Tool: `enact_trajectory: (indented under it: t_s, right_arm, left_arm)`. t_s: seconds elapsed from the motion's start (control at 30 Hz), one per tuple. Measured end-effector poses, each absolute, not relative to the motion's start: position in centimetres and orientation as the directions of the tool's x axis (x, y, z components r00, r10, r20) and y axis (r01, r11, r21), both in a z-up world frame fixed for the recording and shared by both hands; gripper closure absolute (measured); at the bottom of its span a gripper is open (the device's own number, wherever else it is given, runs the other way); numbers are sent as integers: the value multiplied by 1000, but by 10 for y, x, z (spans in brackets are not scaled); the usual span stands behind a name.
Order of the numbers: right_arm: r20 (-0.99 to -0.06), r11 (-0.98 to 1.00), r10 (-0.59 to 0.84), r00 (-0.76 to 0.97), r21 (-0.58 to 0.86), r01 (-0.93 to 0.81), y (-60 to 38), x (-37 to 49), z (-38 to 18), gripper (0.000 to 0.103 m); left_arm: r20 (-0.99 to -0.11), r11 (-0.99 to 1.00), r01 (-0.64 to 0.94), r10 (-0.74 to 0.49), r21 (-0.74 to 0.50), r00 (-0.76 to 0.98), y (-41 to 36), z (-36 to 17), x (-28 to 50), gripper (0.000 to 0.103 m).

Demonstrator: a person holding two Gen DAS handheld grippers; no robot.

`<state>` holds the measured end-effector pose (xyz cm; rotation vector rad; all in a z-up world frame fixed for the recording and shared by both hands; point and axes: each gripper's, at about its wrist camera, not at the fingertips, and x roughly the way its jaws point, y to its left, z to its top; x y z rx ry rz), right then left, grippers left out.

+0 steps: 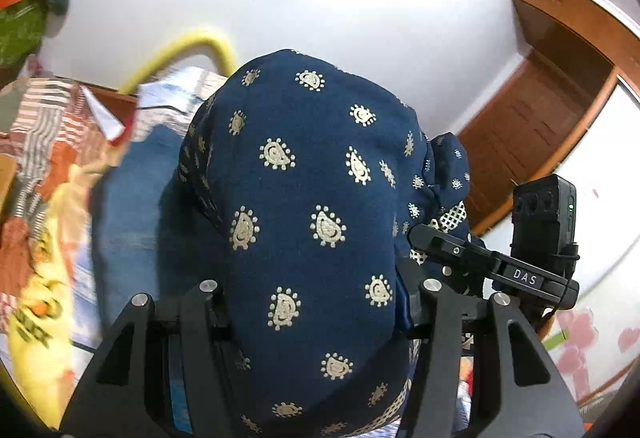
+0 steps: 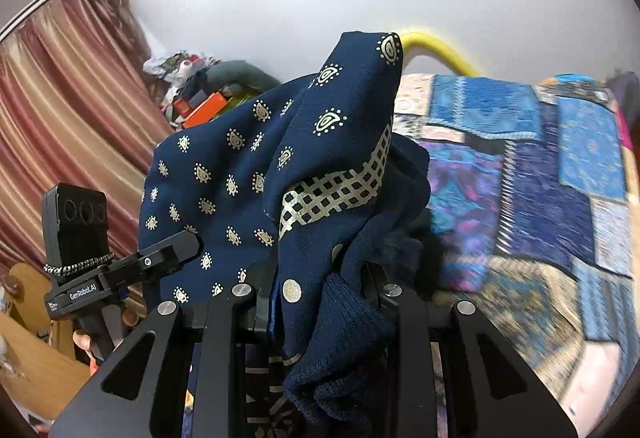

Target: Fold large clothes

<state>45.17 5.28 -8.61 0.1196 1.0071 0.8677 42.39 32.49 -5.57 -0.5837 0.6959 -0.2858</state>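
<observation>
A large navy garment [image 1: 304, 197] with cream paisley print and a checked cream border is draped over both grippers. In the left wrist view it covers my left gripper [image 1: 316, 302], so the fingertips are hidden; the jaws seem closed on the cloth. In the right wrist view the same garment [image 2: 248, 173] bunches over my right gripper [image 2: 320, 294], which grips a fold of it; the fingertips are hidden. Both grippers hold it raised above the bed. The other gripper's handle shows in each view, at the right [image 1: 520, 270] and at the left [image 2: 100, 270].
A bed with a blue patchwork quilt [image 2: 540, 177] lies below. A yellow hoop [image 2: 440, 45] stands at its far edge. A pile of clothes and an orange box [image 2: 208, 101] sit by striped curtains [image 2: 60, 117]. A wooden door [image 1: 540, 125] is at the right.
</observation>
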Motion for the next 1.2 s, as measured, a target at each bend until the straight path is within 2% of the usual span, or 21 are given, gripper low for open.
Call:
enact_trajectory:
  t_s: [0.07, 0.2, 0.27, 0.33, 0.43, 0.47, 0.5, 0.63, 0.93, 1.07, 1.2]
  right_arm:
    - [-696, 660, 688, 209, 478, -580, 75, 462, -107, 78]
    - [-731, 672, 671, 120, 533, -514, 110, 484, -169, 78]
    - [-770, 695, 633, 84, 516, -501, 128, 491, -205, 77]
    - [-796, 710, 600, 78, 485, -511, 140, 491, -224, 74]
    - [-827, 738, 554, 93, 437, -514, 143, 492, -237, 67]
    - [-833, 745, 544, 102, 424, -516, 139, 491, -236, 64]
    - [-840, 751, 531, 111, 406, -520, 136, 490, -234, 63]
    - [-873, 779, 455, 173, 297, -552, 123, 479, -211, 50]
    - [-909, 762, 367, 197, 172, -625, 103, 445, -206, 47]
    - [-906, 739, 316, 281, 49, -672, 93, 415, -195, 47]
    - [-874, 736, 325, 362, -6, -677, 80, 390, -162, 47]
  left_arm:
    - [-537, 802, 17, -414, -597, 735, 348, -70, 431, 48]
    - [-648, 836, -106, -330, -538, 687, 381, -118, 454, 47]
    - [-688, 838, -161, -301, -521, 660, 398, -144, 462, 46]
    - [-706, 851, -169, -282, -496, 649, 402, -157, 461, 43]
    - [-732, 893, -163, -227, -420, 642, 396, -164, 466, 33]
    - [-741, 908, -164, -198, -385, 642, 391, -164, 468, 26]
    - [-747, 915, -170, -179, -365, 640, 388, -165, 470, 25]
    - [-762, 904, -226, -149, -364, 630, 385, -161, 469, 24]
    - [-746, 934, -238, -43, -265, 664, 357, -136, 401, 19]
    - [-757, 946, -252, 10, -204, 653, 348, -131, 370, 19]
    - [-743, 954, -266, 78, -138, 665, 334, -115, 340, 19]
